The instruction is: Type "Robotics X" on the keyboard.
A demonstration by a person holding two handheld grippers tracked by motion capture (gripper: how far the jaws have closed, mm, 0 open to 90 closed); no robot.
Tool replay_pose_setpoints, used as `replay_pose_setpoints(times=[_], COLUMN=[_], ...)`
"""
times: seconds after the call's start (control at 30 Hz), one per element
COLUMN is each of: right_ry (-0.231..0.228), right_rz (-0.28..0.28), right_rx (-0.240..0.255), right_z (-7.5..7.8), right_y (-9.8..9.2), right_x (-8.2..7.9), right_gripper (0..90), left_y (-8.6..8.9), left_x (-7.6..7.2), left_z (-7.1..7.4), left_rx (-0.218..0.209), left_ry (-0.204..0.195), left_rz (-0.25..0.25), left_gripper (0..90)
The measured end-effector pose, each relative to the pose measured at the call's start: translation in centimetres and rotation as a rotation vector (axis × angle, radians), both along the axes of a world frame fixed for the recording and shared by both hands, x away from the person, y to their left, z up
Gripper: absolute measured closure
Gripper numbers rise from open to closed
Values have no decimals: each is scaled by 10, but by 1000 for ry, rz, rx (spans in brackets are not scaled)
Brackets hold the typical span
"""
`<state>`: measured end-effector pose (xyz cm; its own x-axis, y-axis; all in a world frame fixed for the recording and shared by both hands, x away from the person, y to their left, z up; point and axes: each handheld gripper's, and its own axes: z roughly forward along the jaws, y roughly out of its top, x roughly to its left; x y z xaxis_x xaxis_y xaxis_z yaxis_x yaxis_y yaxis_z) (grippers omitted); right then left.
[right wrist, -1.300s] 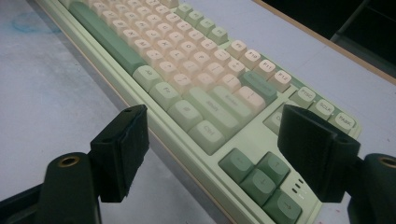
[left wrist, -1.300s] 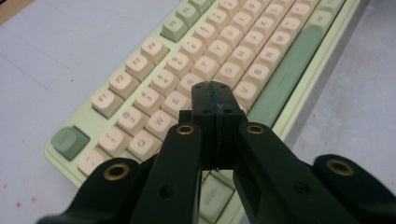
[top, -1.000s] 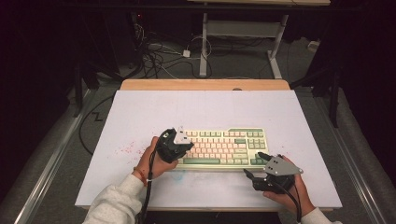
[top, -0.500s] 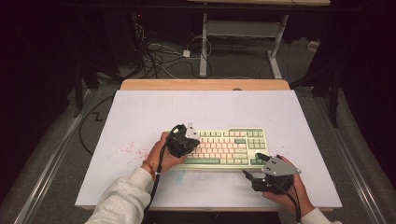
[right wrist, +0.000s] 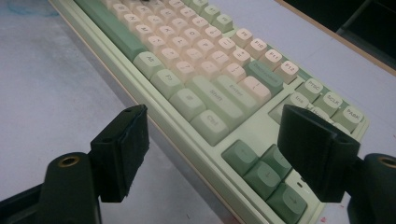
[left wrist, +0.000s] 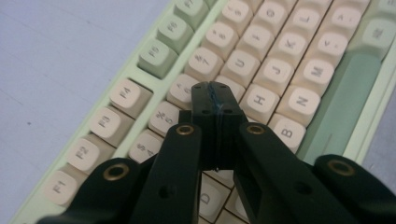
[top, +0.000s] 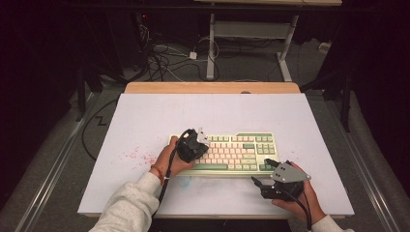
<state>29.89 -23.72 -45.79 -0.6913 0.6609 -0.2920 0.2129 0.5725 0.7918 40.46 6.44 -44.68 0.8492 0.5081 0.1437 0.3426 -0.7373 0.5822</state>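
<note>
A pale green keyboard (top: 237,152) with cream and green keys lies on the white table top (top: 217,113). My left gripper (top: 192,145) hovers over its left half, held by a hand in a white sleeve. In the left gripper view the keyboard (left wrist: 280,60) lies close below, and the left gripper (left wrist: 215,93) is shut with nothing between its jaws, tips just above the number and letter rows. My right gripper (top: 260,170) rests by the front right corner. In the right gripper view the right gripper (right wrist: 215,123) stands open, and the arrow-key corner of the keyboard (right wrist: 196,60) lies between and beyond its jaws.
Red specks (top: 135,154) and a faint blue smudge (top: 184,182) mark the table top left of and in front of the keyboard. A wooden strip (top: 212,87) edges the far side. Cables (top: 164,53) and a desk frame (top: 251,34) sit on the floor beyond.
My left gripper has moved right and slightly forward, from the keyboard's left end to over its keys. The right gripper has stayed put.
</note>
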Motion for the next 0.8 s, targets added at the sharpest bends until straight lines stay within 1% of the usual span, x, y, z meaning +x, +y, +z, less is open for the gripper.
replay_pose_setpoints(times=[0.07,0.1,0.17,0.23,0.3,0.37,0.4,0.5,0.57,0.63,0.67,0.7,0.73,0.8], right_ry=[0,1,-3,-5,-3,-3,-4,-3,-4,-3,-3,-2,-2,-3], right_rz=[0,-2,-1,-3,-7,-8,-10,-14,-15,-14,-14,-14,-14,-14], right_rx=[-6,-4,-1,2,4,4,4,4,3,3,2,3,3,3], right_z=[0,0,1,1,2,2,2,2,2,1,1,1,1,2], right_y=[0,0,0,-1,-1,-2,-2,-2,-2,-2,-2,-2,-2,-2], right_x=[0,0,0,0,0,0,0,0,1,1,1,1,1,1], right_gripper=[251,250,250,250,250,250,250,250,250,250,251,250,250,250], left_y=[-1,-1,0,2,3,5,5,9,12,13,14,15,15,16], left_x=[-1,-2,-4,-5,-7,-9,-10,-13,-15,-16,-17,-17,-18,-20], left_z=[0,1,4,6,8,10,11,14,16,17,17,17,17,16], left_rx=[11,9,-13,-21,-37,-51,-51,-78,-96,-100,-106,-104,-103,-110], left_ry=[-10,-13,-23,-35,-46,-57,-66,-82,-91,-110,-107,-108,-119,-120], left_rz=[-3,-4,-8,-8,-5,-20,-19,-22,-31,-25,-29,-36,-31,-34], left_gripper=[878,877,876,873,861,852,842,810,806,772,766,744,725,681])
